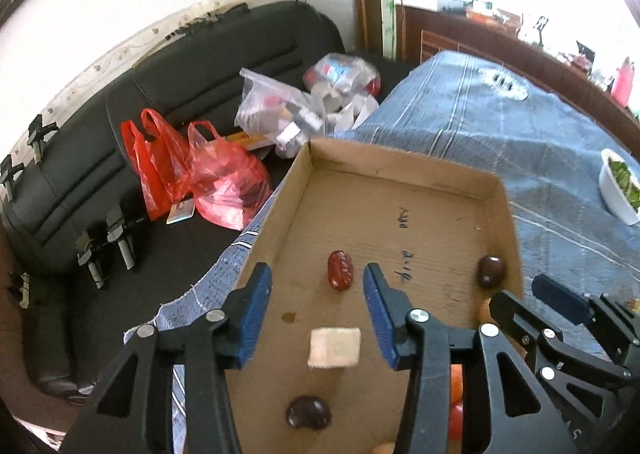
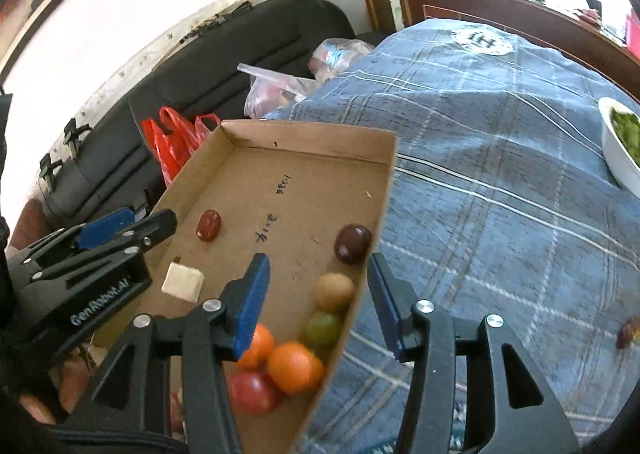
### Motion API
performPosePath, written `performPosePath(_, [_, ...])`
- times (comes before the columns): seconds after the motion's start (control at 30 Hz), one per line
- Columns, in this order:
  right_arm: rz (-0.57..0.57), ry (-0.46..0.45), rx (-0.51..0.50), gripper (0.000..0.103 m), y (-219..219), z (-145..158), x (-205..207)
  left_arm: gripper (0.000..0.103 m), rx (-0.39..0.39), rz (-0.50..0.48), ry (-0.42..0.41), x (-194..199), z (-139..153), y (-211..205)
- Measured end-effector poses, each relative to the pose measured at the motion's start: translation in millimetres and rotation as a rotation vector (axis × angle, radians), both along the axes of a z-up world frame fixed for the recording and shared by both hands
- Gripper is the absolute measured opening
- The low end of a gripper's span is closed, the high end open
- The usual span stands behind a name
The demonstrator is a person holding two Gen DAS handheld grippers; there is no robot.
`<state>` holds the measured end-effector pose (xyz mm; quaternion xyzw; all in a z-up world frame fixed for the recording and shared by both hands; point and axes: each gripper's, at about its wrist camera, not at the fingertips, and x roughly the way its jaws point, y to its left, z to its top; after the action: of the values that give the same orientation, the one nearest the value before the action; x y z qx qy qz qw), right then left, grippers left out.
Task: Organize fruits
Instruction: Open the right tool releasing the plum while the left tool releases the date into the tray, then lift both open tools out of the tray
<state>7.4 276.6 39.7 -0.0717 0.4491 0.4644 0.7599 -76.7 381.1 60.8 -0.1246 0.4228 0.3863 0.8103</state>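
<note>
A shallow cardboard tray (image 1: 400, 162) (image 2: 312, 134) lies on a blue checked cloth (image 2: 500, 174). It holds a red date (image 1: 340, 270) (image 2: 209, 225), a dark round fruit (image 1: 491, 271) (image 2: 353, 243), a pale cube (image 1: 334, 347) (image 2: 182, 282) and another dark fruit (image 1: 308, 412). Along its right wall sit a tan fruit (image 2: 333, 291), a green fruit (image 2: 323, 328), two oranges (image 2: 295, 367) and a red tomato (image 2: 253, 392). My left gripper (image 1: 316, 294) (image 2: 132, 228) hangs open over the tray, just short of the date. My right gripper (image 2: 318, 278) (image 1: 528, 294) is open, astride the tray's right wall.
A white bowl of greens (image 1: 620, 190) (image 2: 620, 146) stands at the cloth's right edge. A dark red fruit (image 2: 628, 330) lies loose on the cloth further right. Left of the table, a black sofa (image 1: 180, 94) carries red plastic bags (image 1: 192, 170) and clear bags (image 1: 288, 110).
</note>
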Motion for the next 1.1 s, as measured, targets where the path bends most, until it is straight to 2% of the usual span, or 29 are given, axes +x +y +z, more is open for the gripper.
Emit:
performPosePath(0.17, [-0.038,0.023,0.032,0.053,-32,4,0,0.054,0.004,-0.014,-0.042,-5,8,-22])
performPosePath(0.23, [-0.053,0.024,0.04,0.053,-45,5,-1,0.059,0.003,-0.024,-0.048,-6,8,-29])
performPosePath(0.7, [-0.192,0.038,0.065,0.053,-142,1,8,0.059,0.003,-0.151,-0.066,4,12,-100])
performPosePath(1.1, [-0.306,0.059,0.066,0.053,-214,-9,24,0.06,0.006,-0.226,-0.06,21,13,-142])
